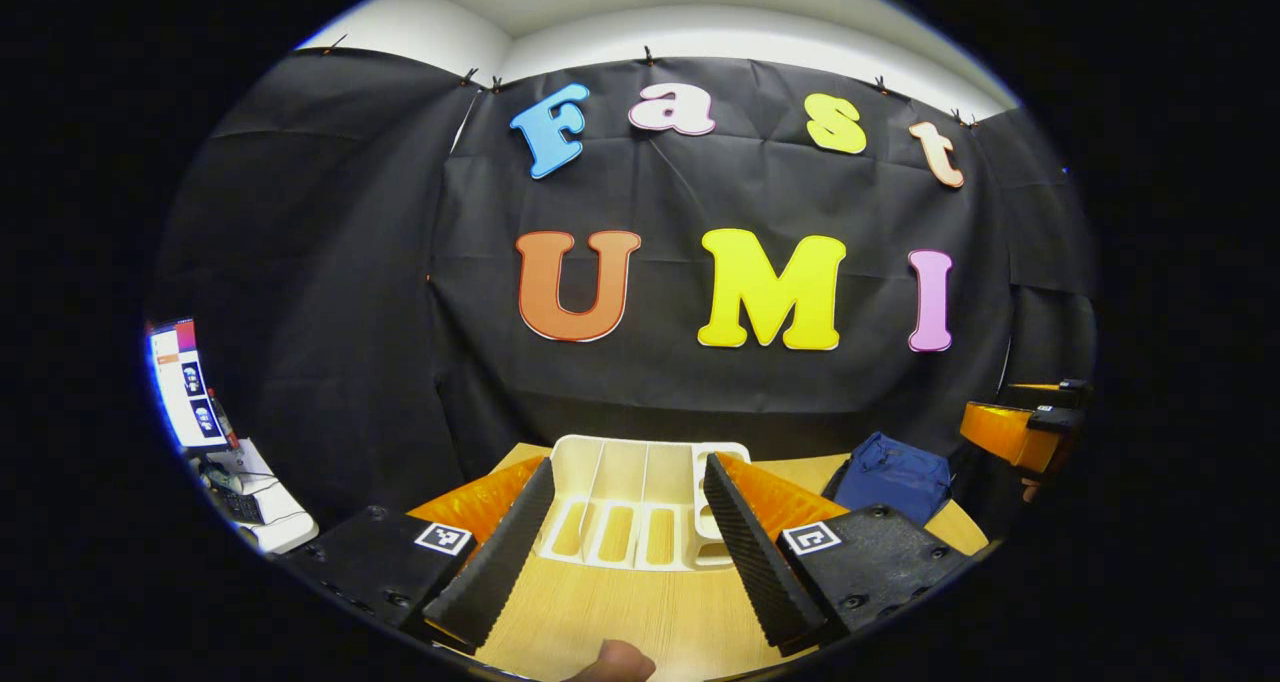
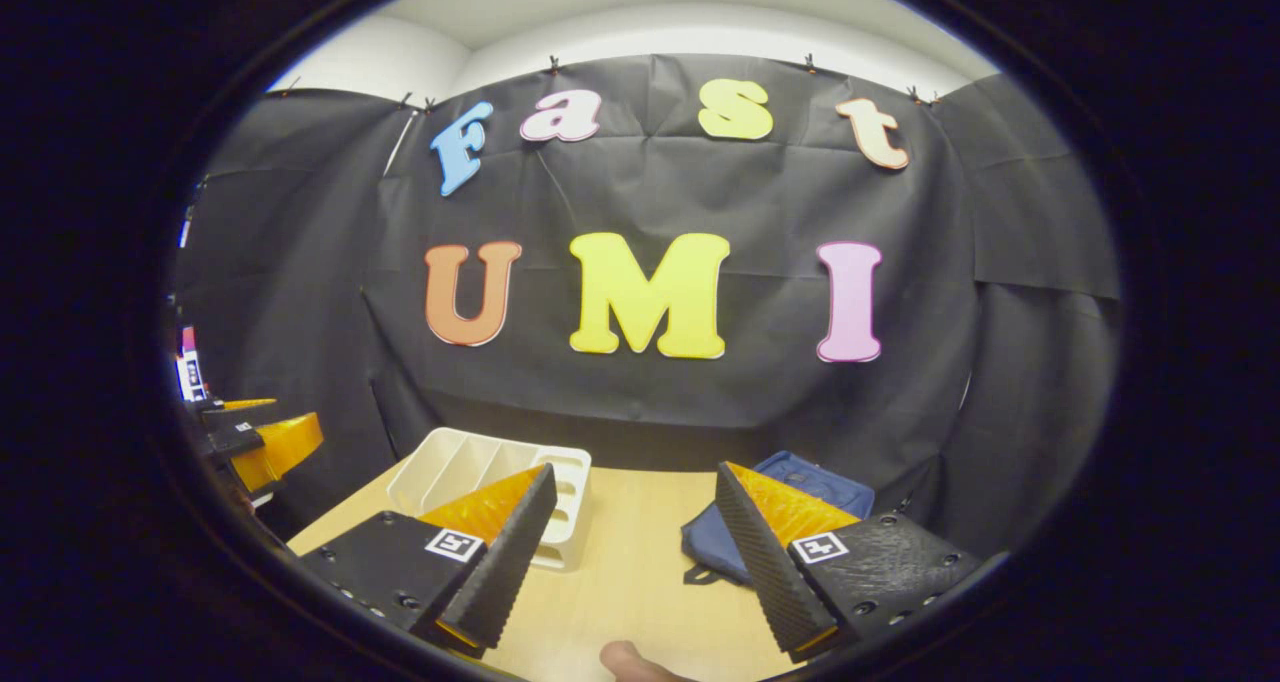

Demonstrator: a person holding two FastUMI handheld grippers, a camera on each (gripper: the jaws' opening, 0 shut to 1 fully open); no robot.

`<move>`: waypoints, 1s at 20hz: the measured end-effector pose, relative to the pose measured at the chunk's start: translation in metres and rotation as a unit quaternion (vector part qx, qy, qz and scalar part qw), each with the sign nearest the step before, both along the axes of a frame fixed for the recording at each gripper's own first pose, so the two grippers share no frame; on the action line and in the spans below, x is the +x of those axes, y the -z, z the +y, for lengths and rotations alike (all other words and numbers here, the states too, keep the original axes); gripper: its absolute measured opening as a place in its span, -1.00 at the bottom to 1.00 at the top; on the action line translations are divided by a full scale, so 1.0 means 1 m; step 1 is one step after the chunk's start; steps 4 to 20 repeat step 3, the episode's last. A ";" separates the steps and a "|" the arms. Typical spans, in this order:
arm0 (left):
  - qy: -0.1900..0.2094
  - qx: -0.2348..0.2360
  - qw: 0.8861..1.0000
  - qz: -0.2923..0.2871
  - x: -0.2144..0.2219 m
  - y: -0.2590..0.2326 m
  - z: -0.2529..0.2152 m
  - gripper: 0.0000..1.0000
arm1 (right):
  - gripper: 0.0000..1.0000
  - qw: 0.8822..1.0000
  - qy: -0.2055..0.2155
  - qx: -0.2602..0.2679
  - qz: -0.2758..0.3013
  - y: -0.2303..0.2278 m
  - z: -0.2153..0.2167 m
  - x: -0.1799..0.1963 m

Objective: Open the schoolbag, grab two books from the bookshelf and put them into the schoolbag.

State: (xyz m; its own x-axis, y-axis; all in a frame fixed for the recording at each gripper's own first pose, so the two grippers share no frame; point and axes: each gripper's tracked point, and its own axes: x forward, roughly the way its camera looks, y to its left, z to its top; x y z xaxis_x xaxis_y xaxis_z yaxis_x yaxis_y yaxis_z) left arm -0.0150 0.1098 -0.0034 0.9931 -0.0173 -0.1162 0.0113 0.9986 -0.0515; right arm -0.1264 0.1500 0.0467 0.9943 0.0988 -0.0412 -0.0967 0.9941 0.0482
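The white slotted bookshelf (image 1: pixel 645 537) stands on the wooden table straight ahead of my left gripper (image 1: pixel 628 472), which is open, its fingers framing the rack from a short way back. I see the table through its slots. A blue schoolbag (image 1: pixel 893 477) lies flat to the rack's right, by the table's far edge. In the right gripper view, my right gripper (image 2: pixel 636 477) is open above the table, with the bookshelf (image 2: pixel 470 467) behind its left finger and the schoolbag (image 2: pixel 830 482) behind its right finger. Each gripper holds nothing.
The wooden table (image 1: pixel 620 612) runs up to the black cloth wall. A lit monitor (image 1: pixel 180 382) and a keyboard sit off to the left. The right gripper's orange body (image 1: pixel 1030 427) hangs at the far right; the left gripper's orange body (image 2: pixel 260 437) shows at the left.
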 end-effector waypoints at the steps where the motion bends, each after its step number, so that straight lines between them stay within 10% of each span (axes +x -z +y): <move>1: 0.002 -0.003 1.000 -0.002 -0.002 0.000 0.001 0.93 | 0.97 1.000 0.000 -0.005 -0.003 -0.001 0.003 0.000; 20: 0.005 -0.011 1.000 -0.006 -0.003 -0.003 0.004 0.94 | 0.92 1.000 -0.001 -0.006 -0.006 -0.002 0.008 -0.001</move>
